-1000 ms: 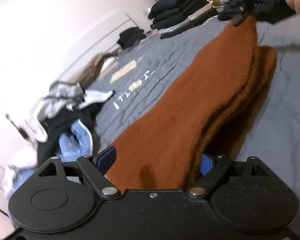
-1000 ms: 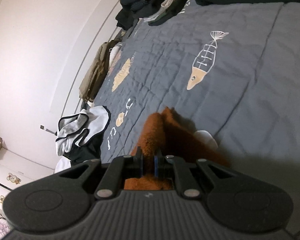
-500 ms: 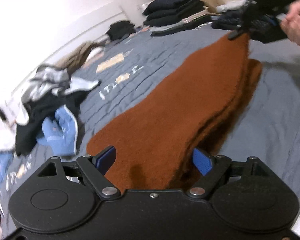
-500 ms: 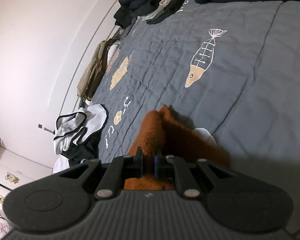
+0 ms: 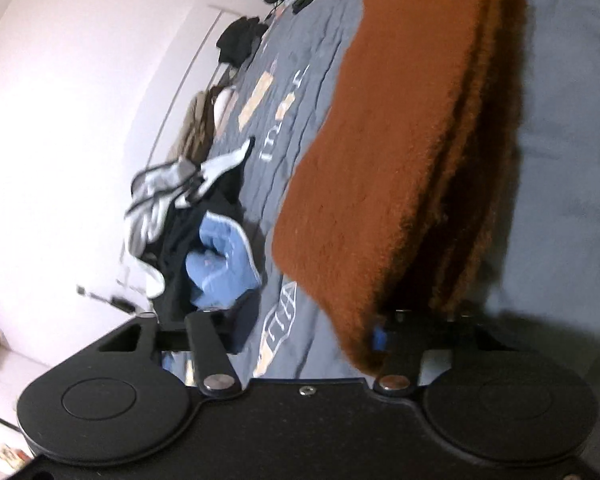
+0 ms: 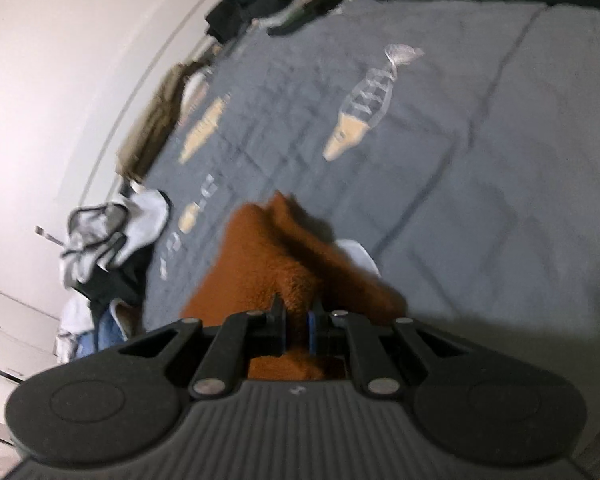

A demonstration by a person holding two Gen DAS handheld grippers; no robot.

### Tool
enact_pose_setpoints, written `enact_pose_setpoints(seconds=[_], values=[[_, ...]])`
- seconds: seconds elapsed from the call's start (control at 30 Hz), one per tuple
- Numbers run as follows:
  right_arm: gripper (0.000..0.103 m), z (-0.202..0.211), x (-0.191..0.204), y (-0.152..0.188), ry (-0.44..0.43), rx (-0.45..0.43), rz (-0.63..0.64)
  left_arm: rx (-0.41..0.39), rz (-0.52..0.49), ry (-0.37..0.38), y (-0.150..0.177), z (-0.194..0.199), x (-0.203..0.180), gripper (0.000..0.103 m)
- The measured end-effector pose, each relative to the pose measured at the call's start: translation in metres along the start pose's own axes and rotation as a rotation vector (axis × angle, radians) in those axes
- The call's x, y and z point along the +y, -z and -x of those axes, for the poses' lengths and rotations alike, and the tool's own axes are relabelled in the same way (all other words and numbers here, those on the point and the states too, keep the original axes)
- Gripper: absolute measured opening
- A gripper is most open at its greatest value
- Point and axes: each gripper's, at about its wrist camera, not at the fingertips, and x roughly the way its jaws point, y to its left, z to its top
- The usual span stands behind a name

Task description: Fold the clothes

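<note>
While the grey bed is lying mostly bare, the rust-brown garment is hanging stretched above it mid-fold: right gripper jaws pinching one end, left gripper jaws just closing around the other, apparently needing lowering next.

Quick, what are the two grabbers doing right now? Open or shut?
Left gripper: open, jaws have just been closing; the brown garment lies against one pad only.
Right gripper: shut on the brown garment.
</note>
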Motion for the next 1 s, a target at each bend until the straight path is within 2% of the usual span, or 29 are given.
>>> enact_pose_setpoints(seconds=[0.1,0.17,0.27,0.33,0.37,0.43,0.5,0.67,0.87,1.0], values=[[0.010,-0.004,0.002,0.005,0.017,-0.005,0.037,-0.004,-0.008,-0.019,0.004,-0.001,0.006,0.034],[0.010,-0.004,0.004,0.006,0.011,-0.018,0.053,-0.001,0.004,0.015,0.007,-0.003,0.006,0.038],[0.010,-0.005,0.007,0.005,0.013,-0.018,0.074,-0.011,0.009,0.099,0.016,-0.004,0.005,0.048],[0.010,-0.007,0.006,0.004,0.019,-0.007,0.083,-0.026,0.010,0.113,0.019,0.001,0.008,0.058],[0.010,-0.008,0.006,0.004,0.025,-0.006,0.090,-0.030,0.028,0.133,0.019,0.004,0.013,0.060],[0.010,-0.010,0.005,0.004,0.031,0.000,0.084,-0.036,0.068,0.176,0.020,0.012,0.024,0.072],[0.010,-0.008,0.006,0.004,0.027,-0.002,0.081,-0.053,0.078,0.231,0.022,0.026,0.030,0.079],[0.010,-0.007,0.009,0.004,0.024,-0.010,0.084,-0.165,0.108,0.278,0.011,0.050,0.028,0.080],[0.010,-0.009,0.008,0.003,0.028,-0.010,0.081,-0.241,-0.022,0.194,-0.013,0.037,-0.015,0.077],[0.010,-0.010,0.007,0.003,0.035,-0.011,0.087,-0.221,-0.086,0.158,-0.017,0.020,-0.026,0.053]])
